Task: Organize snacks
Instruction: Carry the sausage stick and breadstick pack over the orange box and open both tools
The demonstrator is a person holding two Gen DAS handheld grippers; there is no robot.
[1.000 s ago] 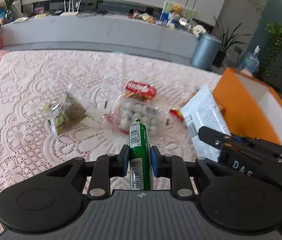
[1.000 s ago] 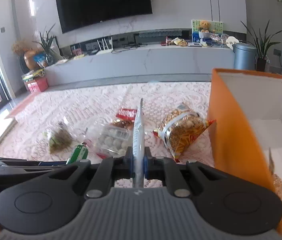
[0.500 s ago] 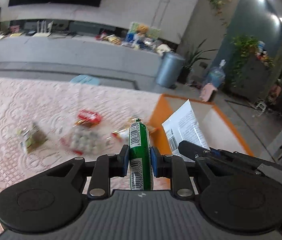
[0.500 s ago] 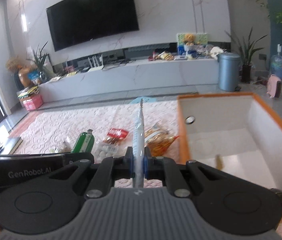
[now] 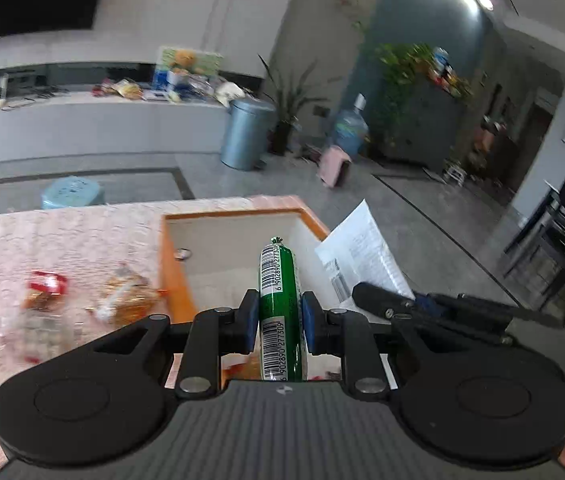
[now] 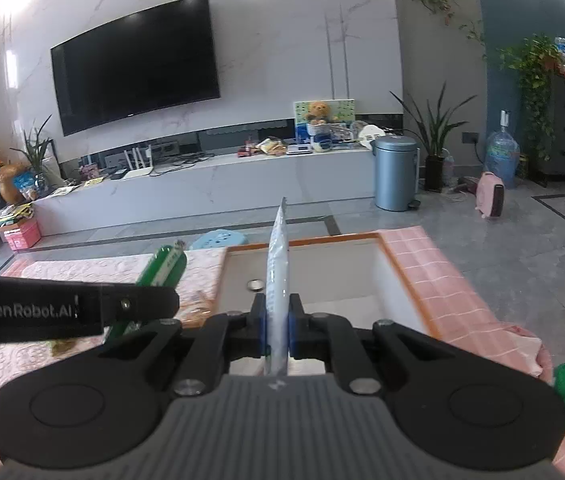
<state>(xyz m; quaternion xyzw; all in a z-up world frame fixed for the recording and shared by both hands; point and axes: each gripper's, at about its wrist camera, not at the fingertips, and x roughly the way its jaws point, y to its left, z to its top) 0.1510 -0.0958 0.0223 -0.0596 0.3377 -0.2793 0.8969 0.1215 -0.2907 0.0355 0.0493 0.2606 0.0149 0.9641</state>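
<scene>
Left tongs (image 5: 280, 326) pinching green sausage stick (image 5: 280, 280), long axis pointing ahead over orange box (image 5: 170, 272). Right tongs (image 6: 277, 330) pinching flat white packet (image 6: 278, 260) edge-up, above same box near counter's far right corner. Box opening directly below both; remaining snacks (image 5: 122, 300) left of box.

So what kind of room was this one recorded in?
Most likely a home living room: a large wall-mounted TV hangs above a long low media console, with potted plants and a water jug on the tiled floor nearby.
</scene>
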